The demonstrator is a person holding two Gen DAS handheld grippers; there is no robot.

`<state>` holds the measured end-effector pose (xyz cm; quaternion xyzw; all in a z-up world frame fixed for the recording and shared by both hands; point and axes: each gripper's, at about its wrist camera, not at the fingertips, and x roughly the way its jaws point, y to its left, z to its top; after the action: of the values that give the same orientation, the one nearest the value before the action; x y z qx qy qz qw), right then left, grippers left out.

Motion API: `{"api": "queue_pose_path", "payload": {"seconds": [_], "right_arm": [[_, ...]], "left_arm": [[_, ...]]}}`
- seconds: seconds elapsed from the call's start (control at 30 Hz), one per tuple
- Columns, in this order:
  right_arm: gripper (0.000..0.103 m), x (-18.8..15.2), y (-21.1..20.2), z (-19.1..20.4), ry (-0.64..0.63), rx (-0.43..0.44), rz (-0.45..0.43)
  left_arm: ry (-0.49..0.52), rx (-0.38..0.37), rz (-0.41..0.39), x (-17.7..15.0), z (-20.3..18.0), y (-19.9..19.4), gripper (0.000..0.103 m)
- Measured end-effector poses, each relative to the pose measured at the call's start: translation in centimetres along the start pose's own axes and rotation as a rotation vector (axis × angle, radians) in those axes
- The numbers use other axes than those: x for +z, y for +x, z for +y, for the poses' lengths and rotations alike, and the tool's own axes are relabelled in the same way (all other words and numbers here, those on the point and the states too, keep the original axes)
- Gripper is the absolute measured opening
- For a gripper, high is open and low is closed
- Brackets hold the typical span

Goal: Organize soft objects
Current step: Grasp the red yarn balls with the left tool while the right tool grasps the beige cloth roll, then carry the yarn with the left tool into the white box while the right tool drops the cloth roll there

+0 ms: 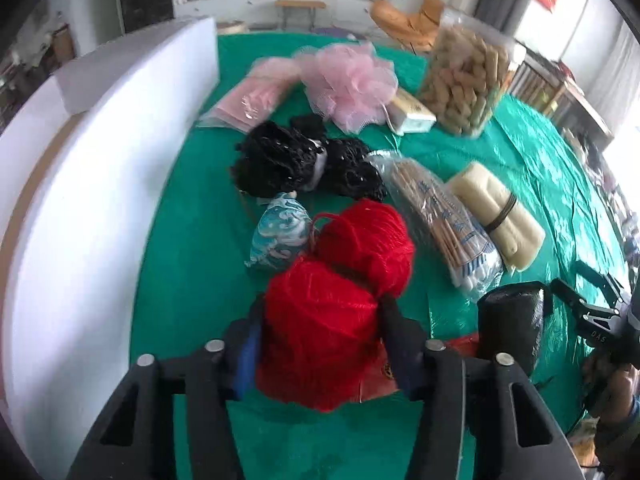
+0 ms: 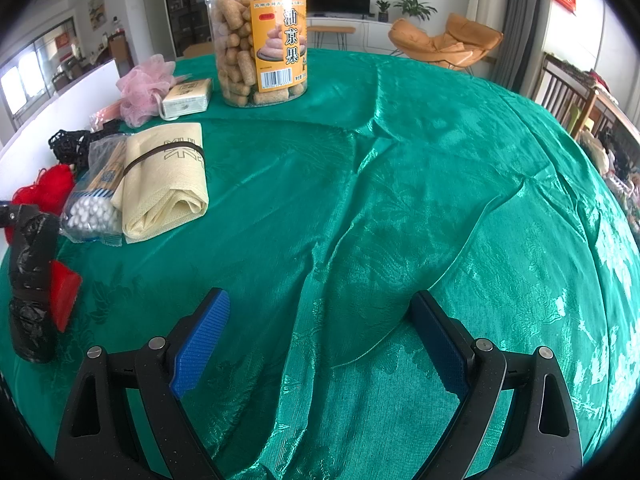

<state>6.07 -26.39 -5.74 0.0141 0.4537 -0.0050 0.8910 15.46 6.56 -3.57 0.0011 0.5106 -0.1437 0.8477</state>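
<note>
Two balls of bright red yarn (image 1: 340, 280) are lying joined on the green satin cloth of the desk (image 2: 400, 184), and the left tongs (image 1: 320, 332) are clenching the nearer ball, their pads pressing into its sides. Just behind the yarn are sitting a small teal patterned pouch (image 1: 280, 236) and a heap of black netting (image 1: 304, 160). Farther back are resting a pink mesh bath pouf (image 1: 352, 80) and a flat pink packet (image 1: 252, 92) (both blurred in the left view). To the right of the yarn are lying a clear bag of wooden cotton swabs (image 2: 96, 200), a folded cream cloth bound with a dark band (image 2: 164, 184) and, nearer, a black plastic-wrapped roll (image 2: 32, 280). A clear plastic jar of tan snack sticks (image 2: 260, 36) is standing upright beyond a small cream box (image 2: 188, 96). The right tongs (image 2: 320, 340) are hovering released over bare cloth, holding nothing.
</note>
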Motion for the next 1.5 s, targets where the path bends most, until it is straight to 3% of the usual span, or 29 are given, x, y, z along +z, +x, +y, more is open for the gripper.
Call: {"api": "queue_pose_path", "payload": {"seconds": [0.07,0.2,0.3,0.37,0.5,0.63,0.67,0.7,0.77,0.9,1.0,1.2,1.37,1.5], "right_arm": [[0.094,0.0,0.0,-0.1,-0.003,0.013,0.0],[0.091,1.7,-1.2,-1.2,0.024,0.185,0.026],[0.091,5.3,-2.4,1.6,-0.063,0.271,0.012],[0.089,8.1,-1.7,5.2,-0.171,0.326,0.056],[0.089,11.4,1.2,9.8,-0.297,0.288,0.115],[0.087,11.7,4.5,11.2,-0.351,0.243,0.232],[0.059,11.7,4.9,11.0,-0.351,0.231,0.251],[0.042,11.7,5.0,10.5,-0.328,0.234,0.265],[0.035,12.0,4.1,9.2,-0.271,0.24,0.251],[0.034,12.8,0.6,7.2,-0.221,0.215,0.175],[0.034,14.3,-3.4,6.9,-0.182,0.268,0.1],[0.035,17.3,-9.9,13.5,-0.197,0.47,0.001],[0.035,17.7,-13.0,21.4,-0.252,0.636,-0.022],[0.035,17.6,-14.0,28.2,-0.312,0.709,-0.026]], "left_arm": [[-0.037,0.015,-0.027,-1.2,0.2,-1.2,0.049],[-0.102,0.023,-0.075,-4.1,0.6,-3.5,0.049],[-0.135,0.034,-0.109,-5.2,1.0,-4.5,0.049],[-0.171,0.025,-0.119,-5.6,1.4,-4.9,0.049],[-0.23,0.012,-0.153,-6.2,2.1,-6.3,0.049],[-0.235,0.003,-0.198,-6.9,2.4,-8.6,0.049],[-0.235,0.0,-0.208,-7.0,2.4,-9.1,0.049],[-0.238,-0.006,-0.221,-7.1,2.4,-9.6,0.049],[-0.251,-0.022,-0.243,-7.2,2.5,-10.6,0.049],[-0.3,-0.056,-0.289,-7.0,3.6,-12.9,0.049],[-0.339,-0.058,-0.351,-6.3,5.5,-15.7,0.049],[-0.419,0.057,-0.434,-6.1,11.2,-20.9,0.049],[-0.433,0.227,-0.441,-7.4,13.9,-23.0,0.049],[-0.449,0.292,-0.423,-8.1,15.9,-23.0,0.049]]}}
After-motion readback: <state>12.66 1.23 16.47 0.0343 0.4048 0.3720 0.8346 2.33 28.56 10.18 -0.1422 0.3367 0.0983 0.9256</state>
